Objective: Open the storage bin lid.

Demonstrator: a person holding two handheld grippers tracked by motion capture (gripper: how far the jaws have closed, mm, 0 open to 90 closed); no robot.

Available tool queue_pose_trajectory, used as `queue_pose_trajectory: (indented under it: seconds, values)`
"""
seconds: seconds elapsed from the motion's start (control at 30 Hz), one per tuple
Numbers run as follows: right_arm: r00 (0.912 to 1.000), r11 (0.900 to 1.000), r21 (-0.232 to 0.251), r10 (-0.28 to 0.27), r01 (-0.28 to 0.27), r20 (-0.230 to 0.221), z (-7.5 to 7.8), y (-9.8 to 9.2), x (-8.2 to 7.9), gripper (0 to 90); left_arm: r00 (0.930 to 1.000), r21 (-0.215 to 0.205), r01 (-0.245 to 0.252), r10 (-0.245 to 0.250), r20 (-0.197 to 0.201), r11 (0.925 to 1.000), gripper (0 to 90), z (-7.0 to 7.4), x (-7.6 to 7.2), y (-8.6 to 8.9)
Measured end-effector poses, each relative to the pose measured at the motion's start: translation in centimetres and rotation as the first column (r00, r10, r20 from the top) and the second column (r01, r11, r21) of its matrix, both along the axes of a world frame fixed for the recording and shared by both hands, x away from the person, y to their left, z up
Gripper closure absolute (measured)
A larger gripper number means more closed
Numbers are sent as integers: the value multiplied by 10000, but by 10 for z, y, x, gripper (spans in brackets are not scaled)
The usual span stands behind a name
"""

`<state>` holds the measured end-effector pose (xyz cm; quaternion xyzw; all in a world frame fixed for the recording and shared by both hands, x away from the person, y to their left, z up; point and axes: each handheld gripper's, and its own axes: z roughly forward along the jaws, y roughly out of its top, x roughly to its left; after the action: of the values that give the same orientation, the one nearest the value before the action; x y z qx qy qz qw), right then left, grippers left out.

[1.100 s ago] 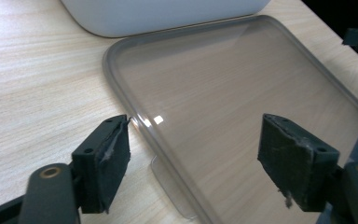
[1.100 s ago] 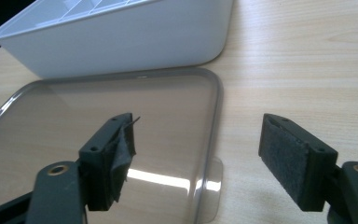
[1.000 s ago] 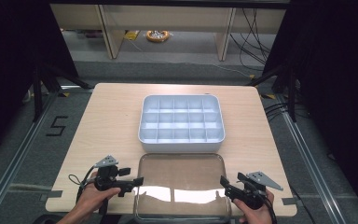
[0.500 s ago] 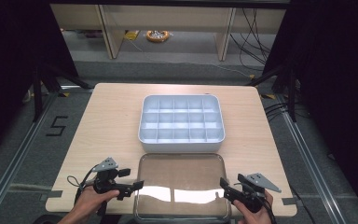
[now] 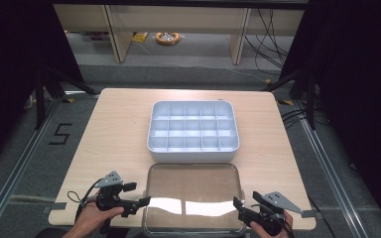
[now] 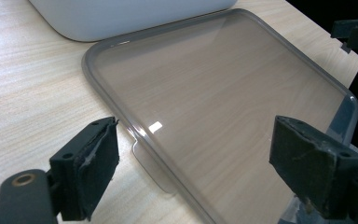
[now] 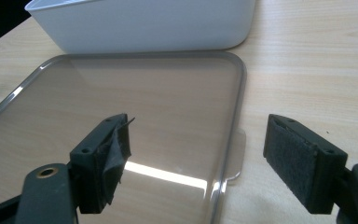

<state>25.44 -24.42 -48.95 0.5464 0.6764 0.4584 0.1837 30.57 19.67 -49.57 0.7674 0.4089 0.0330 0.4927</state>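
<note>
A clear plastic lid lies flat on the wooden table near its front edge. Just behind it stands a white box divided into several compartments. My left gripper sits at the lid's left edge, open after its jaws widened a little. In the left gripper view, its gripper straddles the lid and its small tab without touching. My right gripper is at the lid's right edge. Its gripper has just been opening, and the pads stand clear of the lid rim and tab between them.
The white box's wall stands close behind the lid. Bare tabletop lies to either side of the box. The table's front edge is right under both hands, with dark floor and metal rails around it. The right gripper shows far off in the left gripper view.
Both hands have slipped slightly back toward the table's front edge. The lid and the box lie as before.
</note>
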Motion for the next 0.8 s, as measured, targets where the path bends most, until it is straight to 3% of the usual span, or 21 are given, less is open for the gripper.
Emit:
queue_pose_trajectory:
  seconds: [0.03,0.1,0.2,0.3,0.33,0.37,0.4,0.43,0.57,0.6,0.63,0.77,0.8]
  values:
    - [9996,9997,-181,-185,181,-211,1,0,-3,236,10000,92,-3,3,-11,10000,149,1,-1,0]
    - [10000,10000,30,-13,13,-58,0,-1,-5,234,10000,101,26,-26,-8,9999,149,1,-2,1]
    - [10000,9998,-180,-59,58,-54,0,-1,-9,233,10000,104,78,-79,51,9999,149,1,-5,2]
    - [9988,9987,414,-264,281,-424,1,3,-16,232,10000,122,86,-86,37,9999,149,1,-11,3]
    - [9988,9987,414,-264,281,-424,1,3,-16,232,10000,122,86,-86,37,9999,149,1,-11,3]
    - [9999,10000,-43,56,-56,-114,-1,-1,-15,230,9999,140,110,-110,40,9998,149,1,-14,4]
    - [9992,9992,360,-177,189,-352,1,2,-20,230,9998,103,147,-148,133,9998,149,1,-15,5]
    - [9998,10000,-32,-18,17,-188,0,-1,-19,230,9999,76,144,-144,6,9999,149,1,-16,4]
    - [9995,9997,182,181,-176,-271,-2,-1,-25,227,9998,81,187,-188,67,9998,149,2,-20,5]
    - [9995,9998,-197,89,-95,-292,-1,-2,-26,227,9999,40,156,-156,39,9999,149,2,-20,5]
    - [9992,9997,240,30,-20,-399,-1,0,-28,227,9998,72,213,-213,41,9997,149,2,-22,5]
    - [9995,9998,66,178,-176,-255,-4,-1,-29,227,9999,64,112,-112,27,9999,149,2,-24,5]
    - [9990,9997,173,196,-189,-407,-2,-1,-30,226,9999,62,113,-113,15,9999,149,2,-24,5]
